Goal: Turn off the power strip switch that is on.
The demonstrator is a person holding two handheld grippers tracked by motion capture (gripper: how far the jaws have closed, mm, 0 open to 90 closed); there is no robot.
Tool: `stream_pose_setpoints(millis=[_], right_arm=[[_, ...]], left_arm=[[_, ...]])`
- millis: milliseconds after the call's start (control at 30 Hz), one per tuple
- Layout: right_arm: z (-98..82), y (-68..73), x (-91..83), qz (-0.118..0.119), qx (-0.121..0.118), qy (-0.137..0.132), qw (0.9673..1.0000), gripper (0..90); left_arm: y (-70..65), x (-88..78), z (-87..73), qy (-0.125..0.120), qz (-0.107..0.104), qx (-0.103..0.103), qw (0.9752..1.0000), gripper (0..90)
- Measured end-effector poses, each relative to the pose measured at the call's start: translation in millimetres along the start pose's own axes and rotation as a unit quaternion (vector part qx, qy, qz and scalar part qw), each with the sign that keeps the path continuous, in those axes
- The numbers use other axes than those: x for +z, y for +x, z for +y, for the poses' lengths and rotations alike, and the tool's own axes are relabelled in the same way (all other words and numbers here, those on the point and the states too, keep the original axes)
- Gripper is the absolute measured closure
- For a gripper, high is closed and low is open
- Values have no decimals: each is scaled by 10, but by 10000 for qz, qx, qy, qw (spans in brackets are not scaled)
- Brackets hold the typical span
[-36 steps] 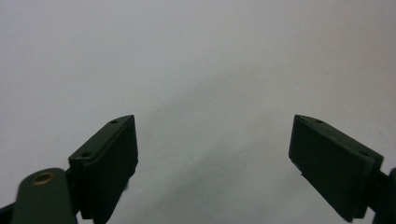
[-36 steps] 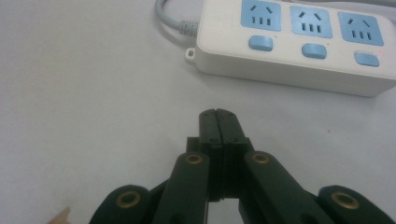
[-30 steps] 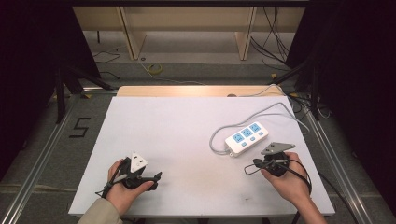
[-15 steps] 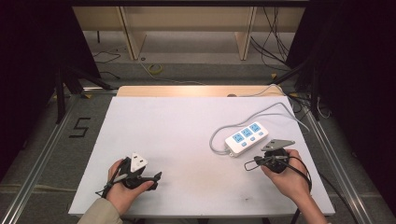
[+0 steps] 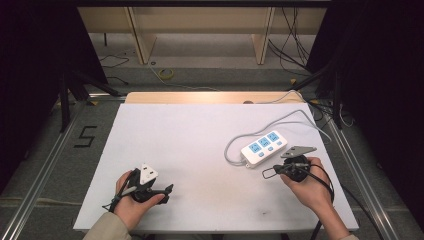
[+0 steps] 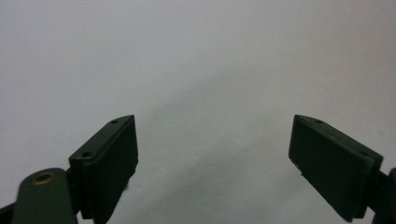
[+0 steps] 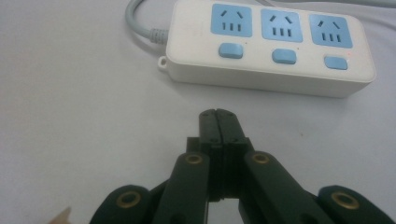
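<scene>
Nothing changed since earlier. Power strip (image 5: 264, 147) at far right of table (image 5: 200, 130). Right gripper (image 7: 218, 116) pressed together, empty, just near it. Left gripper (image 6: 212, 154) spread wide, empty, near left.

The table (image 5: 200, 150) is plain white. The strip (image 7: 268, 44) is white with three light-blue sockets and three light-blue buttons; its cord (image 7: 140, 25) is grey. Both grippers (image 7: 218, 119) (image 6: 212, 158) are black, with brass-coloured rivets.
</scene>
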State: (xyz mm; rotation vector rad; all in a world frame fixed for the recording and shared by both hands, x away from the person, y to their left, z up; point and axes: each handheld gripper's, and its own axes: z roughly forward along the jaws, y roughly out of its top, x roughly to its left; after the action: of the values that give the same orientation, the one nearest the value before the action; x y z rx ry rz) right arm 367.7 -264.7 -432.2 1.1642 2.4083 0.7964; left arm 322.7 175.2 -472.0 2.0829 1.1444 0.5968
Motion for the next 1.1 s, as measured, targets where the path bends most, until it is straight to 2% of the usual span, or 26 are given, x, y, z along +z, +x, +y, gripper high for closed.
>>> stream_pose_setpoints(millis=[1100], right_arm=[[113, -144, 41, -107, 185, 202, 9996, 900]], left_arm=[[-18, -2, 3, -20, 9, -8, 10000, 155]])
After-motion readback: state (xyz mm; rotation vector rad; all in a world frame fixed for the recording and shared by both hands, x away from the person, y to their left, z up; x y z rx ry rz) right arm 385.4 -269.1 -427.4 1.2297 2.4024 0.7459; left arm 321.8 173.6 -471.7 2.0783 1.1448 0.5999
